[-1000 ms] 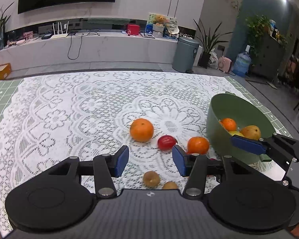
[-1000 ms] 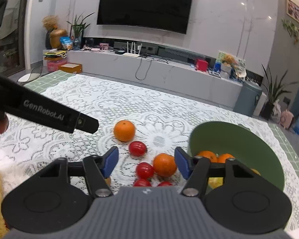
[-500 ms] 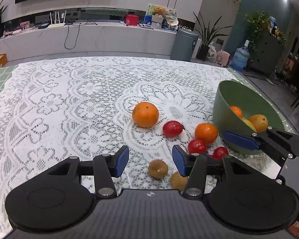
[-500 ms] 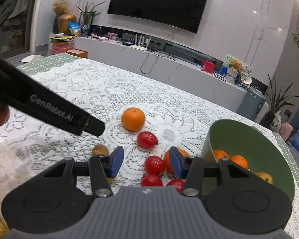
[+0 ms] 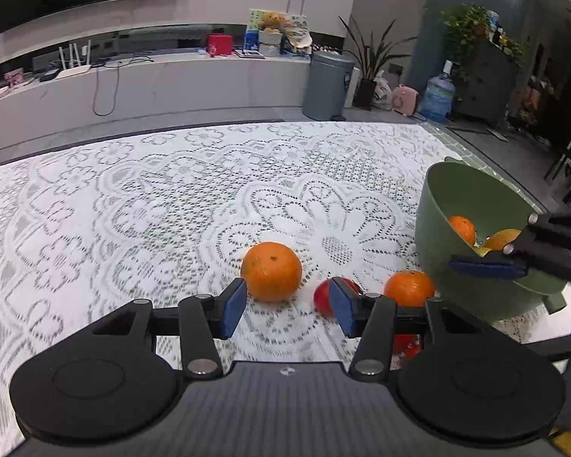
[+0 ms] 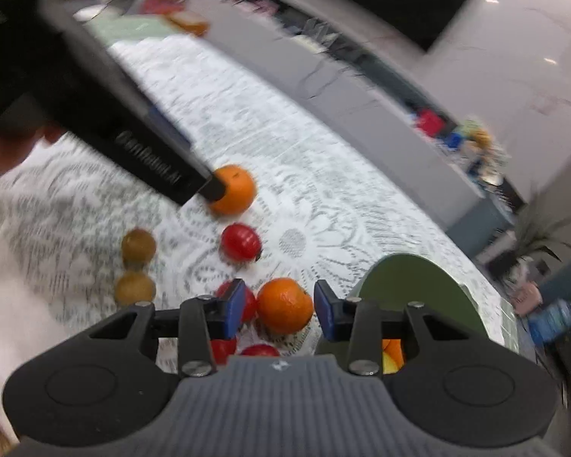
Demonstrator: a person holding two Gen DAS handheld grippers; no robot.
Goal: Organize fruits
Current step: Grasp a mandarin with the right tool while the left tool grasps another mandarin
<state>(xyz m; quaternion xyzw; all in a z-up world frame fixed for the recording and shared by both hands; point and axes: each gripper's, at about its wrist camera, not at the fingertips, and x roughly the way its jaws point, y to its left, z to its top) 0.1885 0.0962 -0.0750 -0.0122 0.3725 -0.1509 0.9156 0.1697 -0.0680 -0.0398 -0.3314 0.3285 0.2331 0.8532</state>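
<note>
My left gripper stands open low over the lace tablecloth, with a large orange just ahead of its pads. A red tomato is half hidden behind its right pad. My right gripper is closing, with a smaller orange between its jaws and thin gaps still showing at both pads. This orange lies beside the green bowl, which holds oranges and a yellow fruit. The right gripper's upper pad hangs over the bowl's near rim.
Several tomatoes and two brown kiwis lie left of my right gripper. The left gripper's finger reaches to the large orange. The bowl is on the right. A hand shows at the far left. The right wrist view is blurred.
The left gripper moved forward and down to the large orange. The right gripper rolled, shifted toward the bowl and narrowed its jaws, and the small orange now lies between them.
</note>
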